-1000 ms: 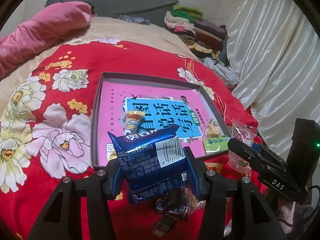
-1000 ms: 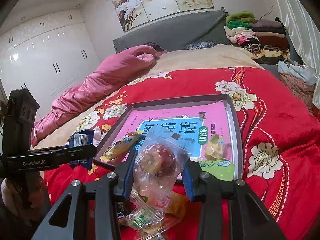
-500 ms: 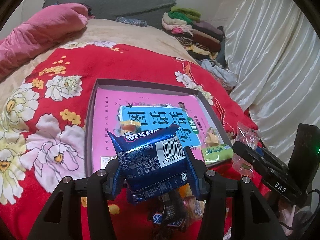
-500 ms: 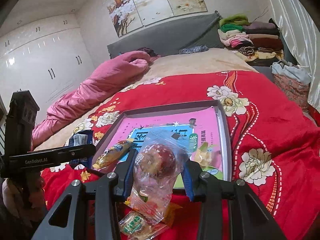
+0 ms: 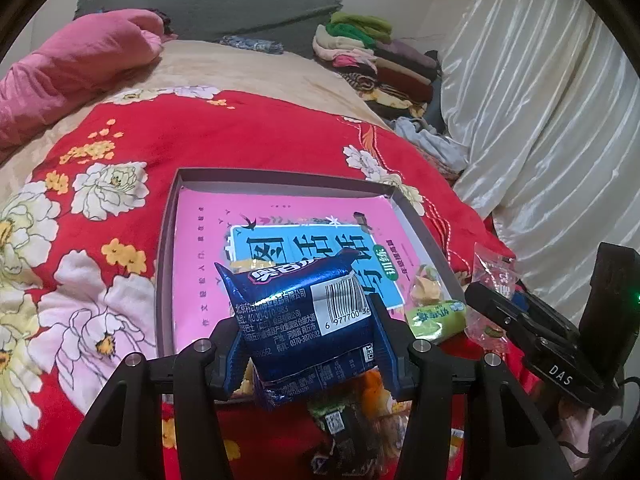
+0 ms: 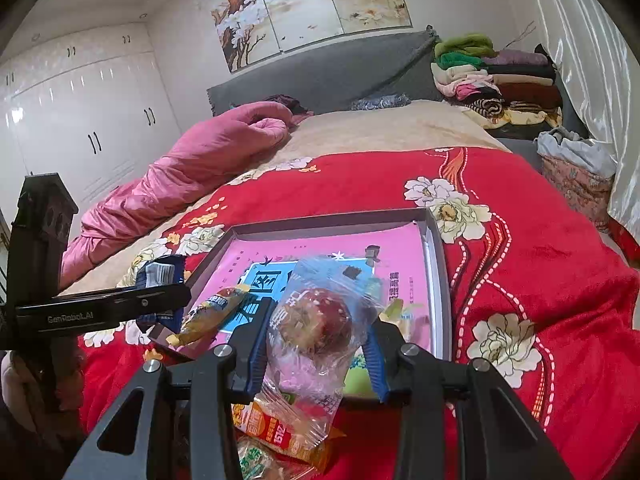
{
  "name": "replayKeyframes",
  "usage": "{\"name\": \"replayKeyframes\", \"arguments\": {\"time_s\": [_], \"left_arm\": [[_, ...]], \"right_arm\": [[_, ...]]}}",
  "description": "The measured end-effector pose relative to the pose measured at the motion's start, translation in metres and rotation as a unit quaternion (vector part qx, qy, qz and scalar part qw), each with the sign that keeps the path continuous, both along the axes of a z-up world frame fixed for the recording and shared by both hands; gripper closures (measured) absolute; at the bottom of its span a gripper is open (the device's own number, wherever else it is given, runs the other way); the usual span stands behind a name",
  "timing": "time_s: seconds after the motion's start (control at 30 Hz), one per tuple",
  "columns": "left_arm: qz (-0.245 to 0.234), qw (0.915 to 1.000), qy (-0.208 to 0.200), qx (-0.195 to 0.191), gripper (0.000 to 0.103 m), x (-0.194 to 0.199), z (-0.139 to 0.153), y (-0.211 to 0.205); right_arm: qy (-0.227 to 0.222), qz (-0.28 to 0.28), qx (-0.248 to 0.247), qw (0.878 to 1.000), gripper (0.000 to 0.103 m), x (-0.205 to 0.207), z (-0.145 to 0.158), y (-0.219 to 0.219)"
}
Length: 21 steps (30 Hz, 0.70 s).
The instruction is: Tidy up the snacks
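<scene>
Left hand-held gripper (image 5: 308, 340) pinching glossy blue barcoded packet (image 5: 304, 316); right hand-held gripper (image 6: 316, 344) pinching clear-wrapped reddish pastry (image 6: 316, 320) — crinkled

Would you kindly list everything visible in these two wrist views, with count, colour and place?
blue snack packet: one, dark blue, held between the left fingers
clear-wrapped pastry: one, reddish-brown in clear film, held between the right fingers
tray: one, grey rim, on the red blanket, pink book cover inside
yellow snack stick: one, yellow, on the tray's near left edge
green packet: one, green, tray's near right corner
loose snacks: several, mixed, on the blanket below the grippers
red blanket: one, floral, covering the bed
pink quilt: one, left of bed
folded clothes: one stack, mixed, by the headboard
curtain: white, right
left gripper: black, blue pads
right gripper: black, blue pads
</scene>
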State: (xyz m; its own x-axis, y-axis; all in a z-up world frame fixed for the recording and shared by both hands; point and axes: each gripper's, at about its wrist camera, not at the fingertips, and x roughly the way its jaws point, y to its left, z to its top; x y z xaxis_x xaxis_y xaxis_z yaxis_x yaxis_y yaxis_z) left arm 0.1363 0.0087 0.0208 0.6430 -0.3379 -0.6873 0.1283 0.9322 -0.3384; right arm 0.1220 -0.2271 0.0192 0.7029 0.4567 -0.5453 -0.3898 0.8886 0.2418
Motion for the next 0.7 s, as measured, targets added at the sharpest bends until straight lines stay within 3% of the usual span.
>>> {"name": "replayKeyframes", "arguments": {"time_s": [0.7], "left_arm": [[-0.026,0.9993,0.026,0.01,0.048,0.024,-0.025,-0.014]], "right_arm": [[0.009,-0.001,-0.012,1.0,0.061,0.031,-0.011,0.004]]}}
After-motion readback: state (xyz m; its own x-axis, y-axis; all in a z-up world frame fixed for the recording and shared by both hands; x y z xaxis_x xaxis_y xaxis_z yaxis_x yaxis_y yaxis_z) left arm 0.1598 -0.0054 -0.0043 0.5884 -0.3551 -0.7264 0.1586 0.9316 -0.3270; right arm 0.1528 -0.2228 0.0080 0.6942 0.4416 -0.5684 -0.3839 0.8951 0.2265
